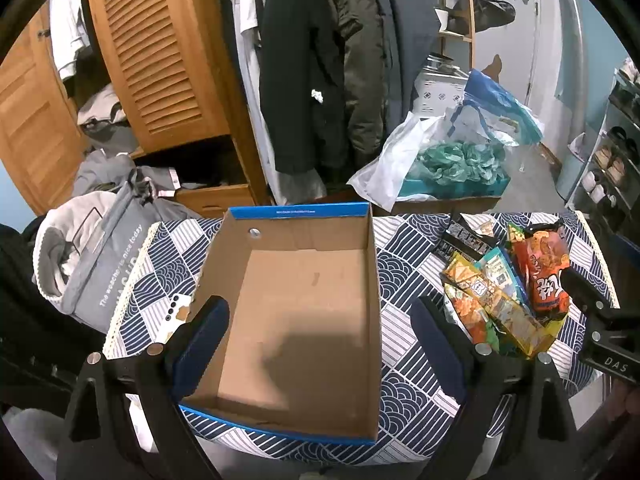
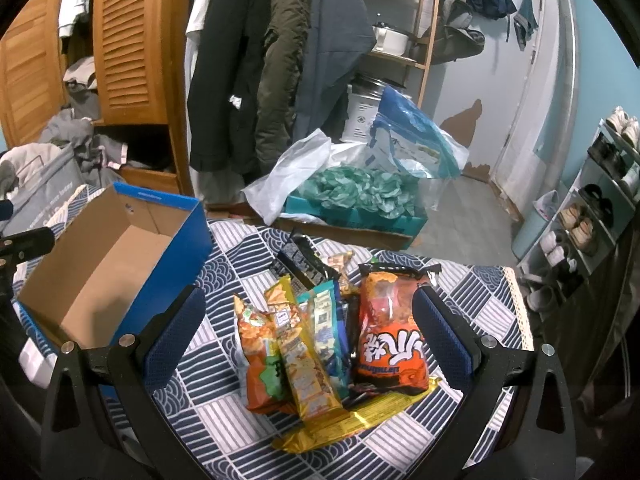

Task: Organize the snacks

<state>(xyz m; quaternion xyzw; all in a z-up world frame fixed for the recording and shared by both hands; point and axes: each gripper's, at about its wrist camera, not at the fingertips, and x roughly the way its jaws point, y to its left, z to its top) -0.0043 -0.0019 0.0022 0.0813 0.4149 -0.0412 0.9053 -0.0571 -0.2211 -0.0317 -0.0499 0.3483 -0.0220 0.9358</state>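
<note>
An empty cardboard box with a blue outside stands on the patterned tablecloth. To its right lies a heap of snack packets: an orange bag, a yellow packet, an orange-green bag, a teal packet and a black packet. My left gripper hangs open over the box's near half, nothing between its fingers. Low over the near part of the heap, my right gripper is open and touches no packet; it also shows at the right edge of the left wrist view.
The blue-and-white tablecloth covers a small table whose far edge is just behind the snacks. Beyond it are a teal box with green paper, plastic bags, hanging coats, a wooden wardrobe and a grey laundry bag. A shoe rack stands at right.
</note>
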